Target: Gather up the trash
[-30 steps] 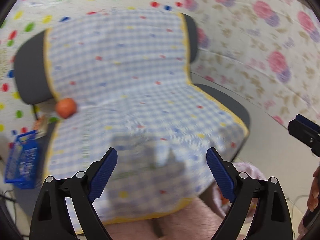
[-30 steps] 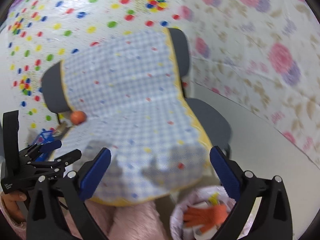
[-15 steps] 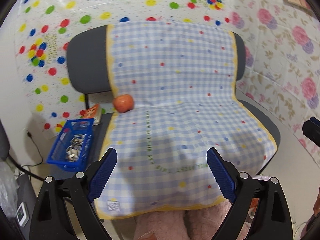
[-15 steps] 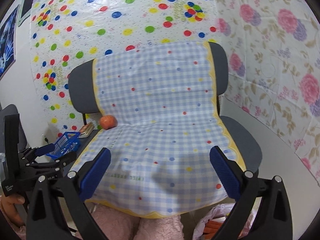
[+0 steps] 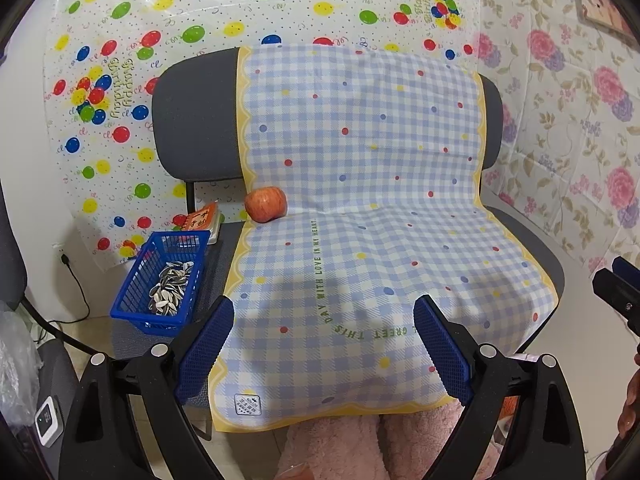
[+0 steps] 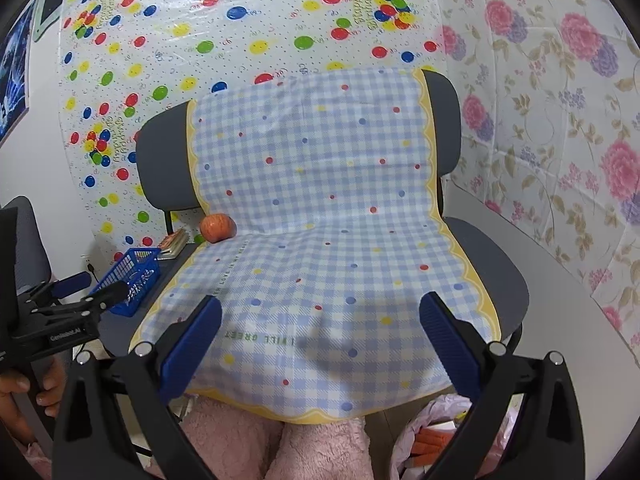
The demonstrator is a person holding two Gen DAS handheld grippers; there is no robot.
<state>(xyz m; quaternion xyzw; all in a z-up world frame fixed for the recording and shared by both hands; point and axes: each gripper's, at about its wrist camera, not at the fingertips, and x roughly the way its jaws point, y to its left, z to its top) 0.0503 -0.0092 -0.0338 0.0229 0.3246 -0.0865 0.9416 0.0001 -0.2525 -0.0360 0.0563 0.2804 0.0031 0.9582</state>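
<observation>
We look from two wrist fisheye cameras, each facing forward along its own hand-held gripper's spread blue fingers. The left view sits low and near the front edge of the grey chair draped with a blue-and-white checked cloth (image 5: 360, 220), aimed slightly downward. The right view (image 6: 320, 216) stands a little further right. Both share the chair, the red-orange apple (image 5: 265, 204) (image 6: 217, 227), the blue plastic basket (image 5: 160, 280) (image 6: 130, 276), and the balloon-print wall sheet (image 5: 180, 40).

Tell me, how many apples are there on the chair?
1. The apple sits at the back left of the chair seat, on the checked cloth's edge. None looks hidden.
</observation>
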